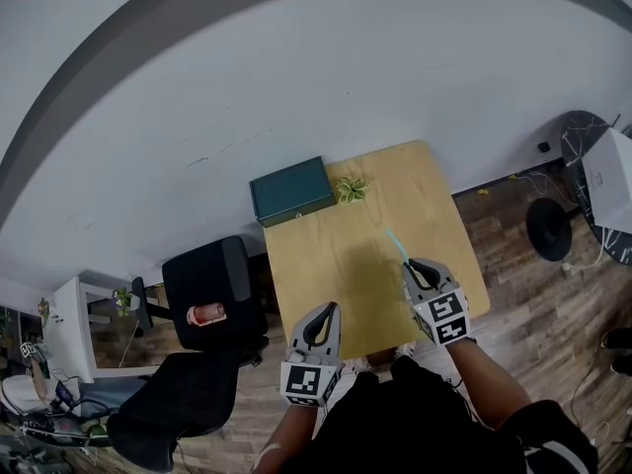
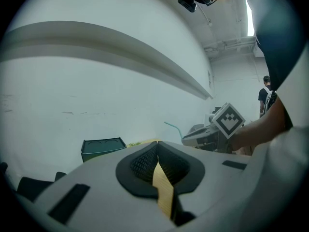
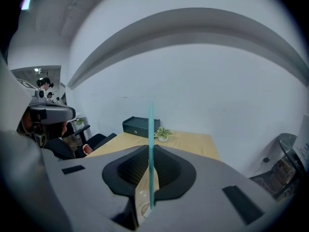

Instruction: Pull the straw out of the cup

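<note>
A thin teal straw point(image 1: 395, 246) stands up out of my right gripper point(image 1: 414, 266), whose pads are shut on its lower part, above the wooden table's point(image 1: 336, 255) near right side. In the right gripper view the straw point(image 3: 150, 139) rises straight between the jaws of that gripper point(image 3: 149, 151). From the left gripper view the bent top of the straw point(image 2: 172, 127) shows left of the right gripper's marker cube point(image 2: 228, 120). My left gripper point(image 1: 328, 310) hovers at the table's near edge with its jaws point(image 2: 157, 152) shut and nothing in them. No cup shows clearly in any view.
A dark green box point(image 1: 290, 191) and a small potted plant point(image 1: 351, 189) sit at the table's far edge against the white wall. A black office chair point(image 1: 209, 289) stands left of the table. A round black stand point(image 1: 548, 227) is on the floor at the right.
</note>
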Demonstrator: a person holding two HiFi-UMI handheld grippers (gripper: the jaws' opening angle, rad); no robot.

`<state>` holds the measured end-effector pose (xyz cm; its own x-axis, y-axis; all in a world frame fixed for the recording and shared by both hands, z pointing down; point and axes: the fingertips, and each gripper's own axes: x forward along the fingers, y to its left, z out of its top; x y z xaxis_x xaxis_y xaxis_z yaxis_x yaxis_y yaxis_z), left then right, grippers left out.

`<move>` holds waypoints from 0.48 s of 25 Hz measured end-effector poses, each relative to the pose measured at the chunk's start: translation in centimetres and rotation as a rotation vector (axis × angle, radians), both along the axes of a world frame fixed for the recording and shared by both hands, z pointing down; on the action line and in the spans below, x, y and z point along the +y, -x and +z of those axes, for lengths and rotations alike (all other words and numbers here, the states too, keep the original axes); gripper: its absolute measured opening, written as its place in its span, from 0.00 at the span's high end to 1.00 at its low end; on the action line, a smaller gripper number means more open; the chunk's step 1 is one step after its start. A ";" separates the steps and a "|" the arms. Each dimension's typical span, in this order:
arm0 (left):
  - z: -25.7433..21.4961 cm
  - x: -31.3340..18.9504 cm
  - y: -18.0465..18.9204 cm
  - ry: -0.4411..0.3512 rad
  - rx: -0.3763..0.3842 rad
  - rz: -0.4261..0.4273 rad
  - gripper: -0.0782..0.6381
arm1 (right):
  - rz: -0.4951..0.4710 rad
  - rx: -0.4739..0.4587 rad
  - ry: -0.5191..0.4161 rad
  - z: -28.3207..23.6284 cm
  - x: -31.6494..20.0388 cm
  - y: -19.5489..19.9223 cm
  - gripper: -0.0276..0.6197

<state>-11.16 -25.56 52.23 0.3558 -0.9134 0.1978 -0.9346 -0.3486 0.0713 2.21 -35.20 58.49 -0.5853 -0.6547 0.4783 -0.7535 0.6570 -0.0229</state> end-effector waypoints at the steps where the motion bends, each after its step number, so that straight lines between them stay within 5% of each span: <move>1: -0.1 0.0 0.0 -0.001 0.001 0.002 0.86 | 0.003 -0.006 -0.009 -0.6 -0.1 -0.1 0.87; 12: -0.9 -0.4 -0.6 -0.021 0.011 0.021 0.86 | 0.009 -0.072 -0.145 -7.0 -0.1 0.1 0.88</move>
